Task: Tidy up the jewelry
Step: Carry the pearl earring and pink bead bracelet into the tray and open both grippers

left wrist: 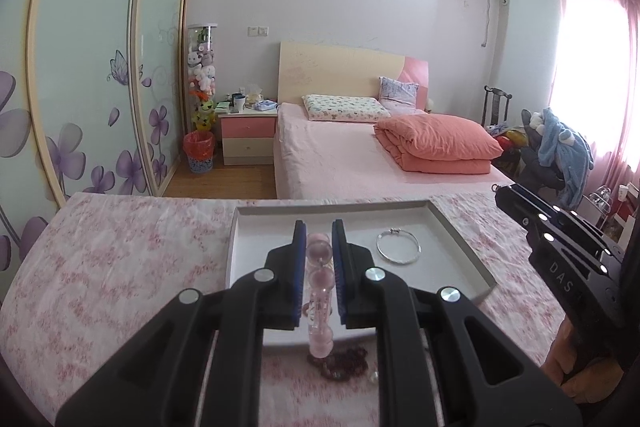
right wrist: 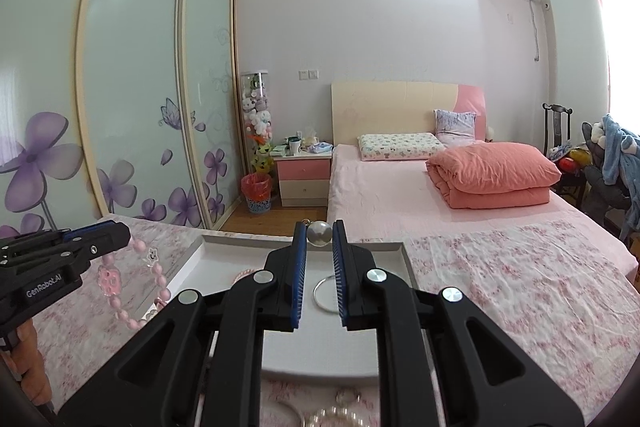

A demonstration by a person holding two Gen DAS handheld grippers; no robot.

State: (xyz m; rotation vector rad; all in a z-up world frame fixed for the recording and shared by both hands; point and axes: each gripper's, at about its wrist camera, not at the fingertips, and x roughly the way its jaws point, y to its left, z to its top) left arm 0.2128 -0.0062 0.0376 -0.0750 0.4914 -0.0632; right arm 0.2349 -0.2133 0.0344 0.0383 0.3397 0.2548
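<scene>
My left gripper [left wrist: 319, 229] is shut on a pink bead bracelet [left wrist: 319, 253], which hangs down between its blue pads above the white tray [left wrist: 440, 217]. A silver bangle [left wrist: 394, 231] lies in the tray to the right. In the right wrist view my right gripper [right wrist: 319, 239] is shut on a silvery pearl pendant [right wrist: 319, 233] at its fingertips, over the tray's [right wrist: 188, 263] far rim. The left gripper [right wrist: 122, 233] shows there at the left with the pink bracelet [right wrist: 120, 311] dangling. The right gripper [left wrist: 499, 191] shows at the right edge of the left wrist view.
The tray sits on a pink floral cloth [left wrist: 120, 267]. A dark red bead bracelet [left wrist: 346, 363] lies on the cloth near the tray's front edge, and a pearl bracelet [right wrist: 336, 415] lies there too. Behind are a pink bed [left wrist: 340, 155], a nightstand [left wrist: 248, 139] and a wardrobe [left wrist: 92, 67].
</scene>
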